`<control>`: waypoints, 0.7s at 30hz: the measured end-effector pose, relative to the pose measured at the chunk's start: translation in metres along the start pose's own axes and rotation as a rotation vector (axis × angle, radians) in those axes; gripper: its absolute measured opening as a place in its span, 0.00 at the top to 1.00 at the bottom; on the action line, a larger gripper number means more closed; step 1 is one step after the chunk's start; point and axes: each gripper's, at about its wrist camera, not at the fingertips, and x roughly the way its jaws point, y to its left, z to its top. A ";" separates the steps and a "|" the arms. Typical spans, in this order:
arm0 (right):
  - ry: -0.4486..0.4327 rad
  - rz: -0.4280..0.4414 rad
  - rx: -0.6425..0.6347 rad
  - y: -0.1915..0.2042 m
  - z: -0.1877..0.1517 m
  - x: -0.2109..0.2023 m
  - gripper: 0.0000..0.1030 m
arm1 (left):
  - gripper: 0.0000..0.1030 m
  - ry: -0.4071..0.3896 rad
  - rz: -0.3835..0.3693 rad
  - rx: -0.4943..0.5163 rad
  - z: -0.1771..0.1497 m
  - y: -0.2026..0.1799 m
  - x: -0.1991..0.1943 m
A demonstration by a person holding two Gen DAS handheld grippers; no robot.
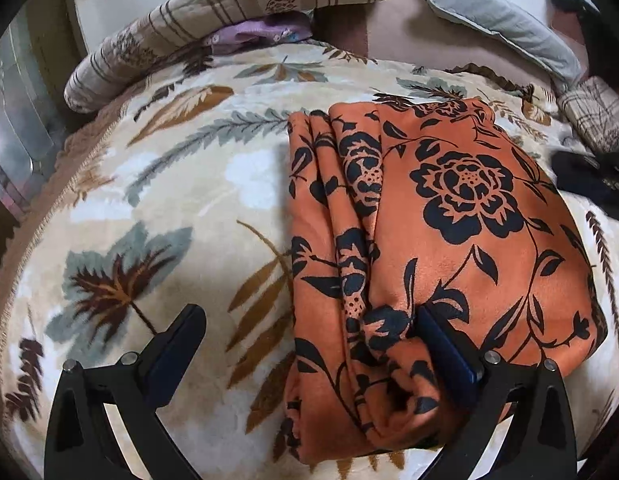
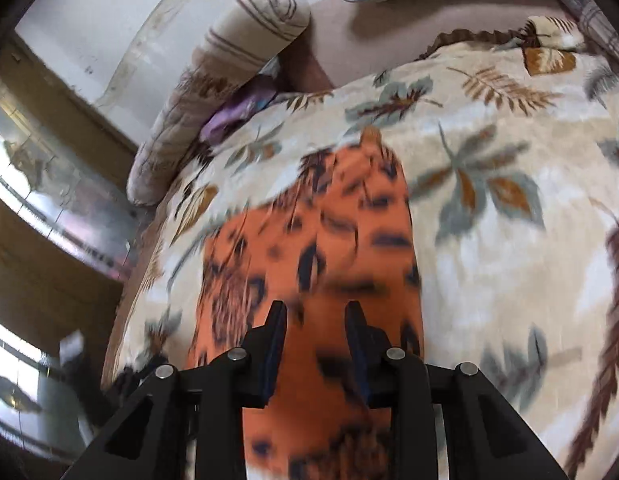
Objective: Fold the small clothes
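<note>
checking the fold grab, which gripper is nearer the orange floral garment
Left, narrowly. The left gripper straddles the orange floral garment at its near edge, one of its fingers dug into the cloth. The right gripper is over the garment too, but blur hides any contact.

Orange garment (image 1: 449, 240) with black flowers, centre right; cream blanket (image 1: 169, 208) with grey-green and brown leaves; beige brown-striped quilt (image 1: 237, 4), upper left; pale grey pillow (image 1: 509, 20), upper right.
</note>
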 end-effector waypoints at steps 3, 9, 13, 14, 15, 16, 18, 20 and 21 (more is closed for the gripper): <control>0.056 -0.038 0.048 -0.003 0.028 0.044 0.67 | 0.00 0.017 -0.035 -0.021 -0.001 0.003 0.004; 0.081 -0.099 0.040 0.007 0.052 0.072 0.66 | 0.00 0.025 -0.061 -0.017 0.000 0.003 0.006; 0.045 0.035 -0.042 0.044 0.058 0.069 0.66 | 0.00 0.023 -0.055 -0.022 0.000 0.002 0.006; 0.060 0.042 -0.078 0.057 0.058 0.075 0.66 | 0.00 0.020 -0.052 -0.020 0.000 0.002 0.006; 0.081 0.040 -0.112 0.070 0.057 0.083 0.66 | 0.00 0.016 -0.049 -0.016 -0.001 0.002 0.005; 0.110 0.029 -0.141 0.080 0.054 0.095 0.66 | 0.00 0.013 -0.048 -0.013 -0.001 0.001 0.005; 0.184 -0.010 -0.179 0.092 0.048 0.121 0.66 | 0.00 0.010 -0.051 -0.009 -0.002 0.002 0.004; 0.196 -0.056 -0.202 0.097 0.044 0.138 0.65 | 0.00 0.010 -0.056 -0.012 -0.003 0.001 0.003; 0.184 -0.058 -0.200 0.097 0.046 0.138 0.65 | 0.00 0.011 -0.060 -0.015 -0.004 0.002 0.002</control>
